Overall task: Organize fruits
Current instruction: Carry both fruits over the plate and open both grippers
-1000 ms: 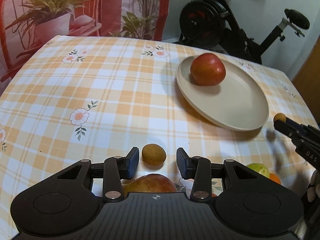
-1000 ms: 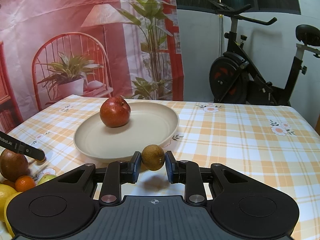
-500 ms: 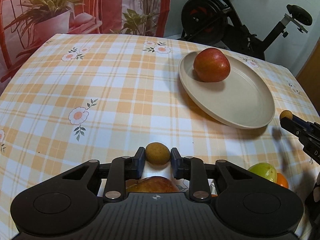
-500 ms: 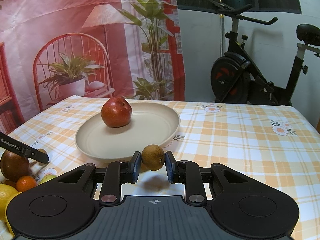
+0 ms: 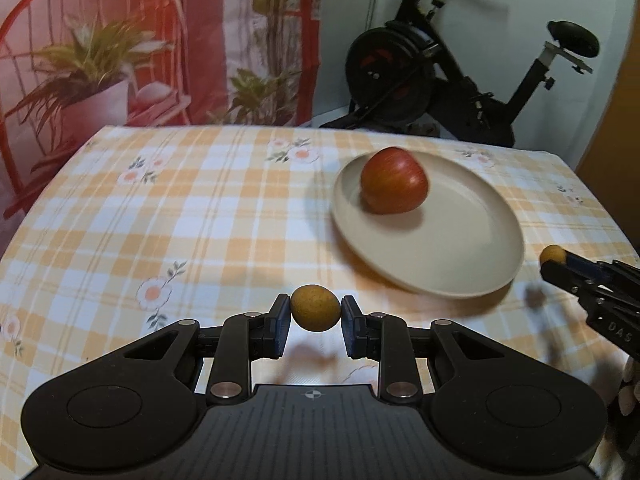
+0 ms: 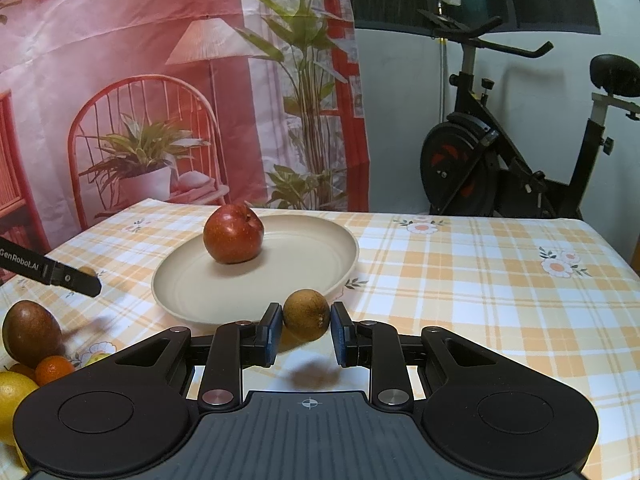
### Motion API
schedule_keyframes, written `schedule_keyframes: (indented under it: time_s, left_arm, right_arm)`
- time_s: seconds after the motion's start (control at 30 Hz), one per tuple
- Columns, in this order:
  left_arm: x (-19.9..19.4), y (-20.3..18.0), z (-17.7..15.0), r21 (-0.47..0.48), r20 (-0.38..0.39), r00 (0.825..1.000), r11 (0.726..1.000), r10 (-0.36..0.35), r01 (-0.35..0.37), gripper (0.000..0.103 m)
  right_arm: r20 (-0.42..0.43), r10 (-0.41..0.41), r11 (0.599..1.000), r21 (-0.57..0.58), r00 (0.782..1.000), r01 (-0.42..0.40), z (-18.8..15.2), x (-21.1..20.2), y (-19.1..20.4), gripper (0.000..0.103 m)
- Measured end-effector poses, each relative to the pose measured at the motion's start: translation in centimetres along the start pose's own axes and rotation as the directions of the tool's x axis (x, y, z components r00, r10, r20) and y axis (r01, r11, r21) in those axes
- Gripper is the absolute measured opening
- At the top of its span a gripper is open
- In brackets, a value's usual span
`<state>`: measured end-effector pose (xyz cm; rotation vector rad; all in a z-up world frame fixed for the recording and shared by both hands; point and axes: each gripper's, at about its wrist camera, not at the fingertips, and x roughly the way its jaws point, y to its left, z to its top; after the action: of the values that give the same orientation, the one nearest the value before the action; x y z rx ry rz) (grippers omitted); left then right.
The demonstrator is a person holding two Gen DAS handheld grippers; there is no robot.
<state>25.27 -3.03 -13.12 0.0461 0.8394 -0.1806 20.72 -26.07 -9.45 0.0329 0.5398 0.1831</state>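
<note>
My left gripper [image 5: 315,313] is shut on a small yellow-brown fruit [image 5: 315,308] and holds it above the tablecloth, left of the beige plate [image 5: 472,264]. A red apple [image 5: 394,181] sits on the plate's far side. My right gripper [image 6: 306,317] is shut on a small brown fruit [image 6: 306,314] just in front of the plate's near rim [image 6: 176,308]; the apple [image 6: 233,233] lies beyond. The right gripper with its fruit [image 5: 553,255] shows at the right edge of the left wrist view. The left gripper's finger [image 6: 68,279] shows at the left of the right wrist view.
A pile of fruit lies at the table's left in the right wrist view: a dark brown-red fruit [image 6: 31,333], a small orange [image 6: 54,369], a yellow fruit [image 6: 14,404]. An exercise bike [image 6: 516,168] stands behind the checked tablecloth [image 6: 500,280].
My left gripper closed on the small yellow-brown fruit and lifted it off the table, tilting up. The right gripper has held its brown fruit almost still.
</note>
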Motion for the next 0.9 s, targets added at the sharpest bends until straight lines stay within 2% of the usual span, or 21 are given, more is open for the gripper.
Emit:
schedule_keyframes:
  time_s: [0.43,0.73,0.9]
  left_arm:
    - [1.8,-2.6,2.2,0.066,0.030,0.997,0.996,-0.065,0.063,0.029]
    - [4.4,-3.8,2.6,0.115,-0.017,0.997,0.990,-0.075,0.076,0.029]
    - [4.7,-3.8,2.7,0.122,-0.010,0.997,0.989,-0.077,0.078,0.029]
  right_arm:
    - [0.008,0.001,1.000,0.015,1.000,-0.001,0.9,0.7,-0.7,0.024]
    - [-0.023,0.026,1.000,-0.010,0.999,-0.026,1.7,3.6,0.5,0.024]
    - [-0.033,0.039,0.999,-0.026,0.999,-0.040,1.8,4.2,0.8,0.024]
